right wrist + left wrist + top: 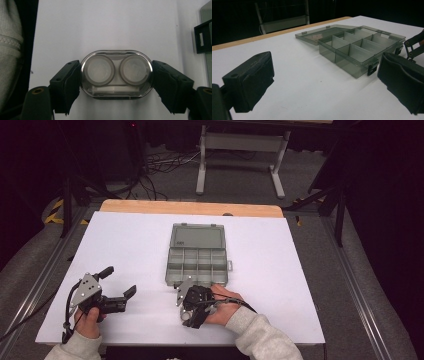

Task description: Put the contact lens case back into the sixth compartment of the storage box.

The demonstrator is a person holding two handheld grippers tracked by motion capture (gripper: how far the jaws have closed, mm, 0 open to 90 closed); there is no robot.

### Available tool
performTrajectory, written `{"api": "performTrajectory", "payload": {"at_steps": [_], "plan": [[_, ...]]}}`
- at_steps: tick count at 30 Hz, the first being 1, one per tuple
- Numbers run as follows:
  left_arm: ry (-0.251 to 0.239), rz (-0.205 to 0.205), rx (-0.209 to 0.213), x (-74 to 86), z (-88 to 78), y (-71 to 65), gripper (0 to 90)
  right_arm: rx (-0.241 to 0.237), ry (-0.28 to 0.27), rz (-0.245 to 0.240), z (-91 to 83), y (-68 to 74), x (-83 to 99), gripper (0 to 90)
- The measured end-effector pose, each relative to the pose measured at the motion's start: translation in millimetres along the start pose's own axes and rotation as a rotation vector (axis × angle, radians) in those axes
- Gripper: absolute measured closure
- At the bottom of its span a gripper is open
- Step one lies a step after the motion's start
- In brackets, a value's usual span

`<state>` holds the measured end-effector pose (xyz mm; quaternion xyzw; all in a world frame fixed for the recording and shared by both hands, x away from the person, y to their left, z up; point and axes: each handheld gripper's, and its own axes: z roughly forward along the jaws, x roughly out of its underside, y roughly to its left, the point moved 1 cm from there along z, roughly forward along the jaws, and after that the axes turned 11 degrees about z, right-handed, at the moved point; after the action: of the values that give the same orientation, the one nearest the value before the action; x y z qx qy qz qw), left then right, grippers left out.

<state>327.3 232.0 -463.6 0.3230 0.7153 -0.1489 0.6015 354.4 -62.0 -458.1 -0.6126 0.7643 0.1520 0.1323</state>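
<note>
The right gripper clamps a clear contact lens case on the white table, just near of the open compartment box. Likely next: lift it into a compartment. The left gripper rests open at the left.

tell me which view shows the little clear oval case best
The right gripper view: the clear oval case sits centred, both round cups visible, the right gripper shut on its ends. In the high view that gripper covers it; the left gripper view looks at the compartment box.
</note>
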Motion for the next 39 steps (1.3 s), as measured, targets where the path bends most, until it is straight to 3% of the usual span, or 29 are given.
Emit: {"api": "performTrajectory", "payload": {"at_steps": [18,27,39], "plan": [[-0.001,-0.004,0.000,-0.3,0.3,-0.8,1.6,0.021,0.001,-0.015,-3.4,1.6,-0.7,26.4],[0.000,-0.003,0.001,-0.2,0.2,-0.7,1.6,0.026,-0.038,-0.022,-14.7,2.4,-5.1,26.4],[-0.001,-0.003,0.000,-0.3,0.0,-0.7,1.6,0.060,-0.131,-0.055,-35.8,1.5,-8.7,26.4]]}}
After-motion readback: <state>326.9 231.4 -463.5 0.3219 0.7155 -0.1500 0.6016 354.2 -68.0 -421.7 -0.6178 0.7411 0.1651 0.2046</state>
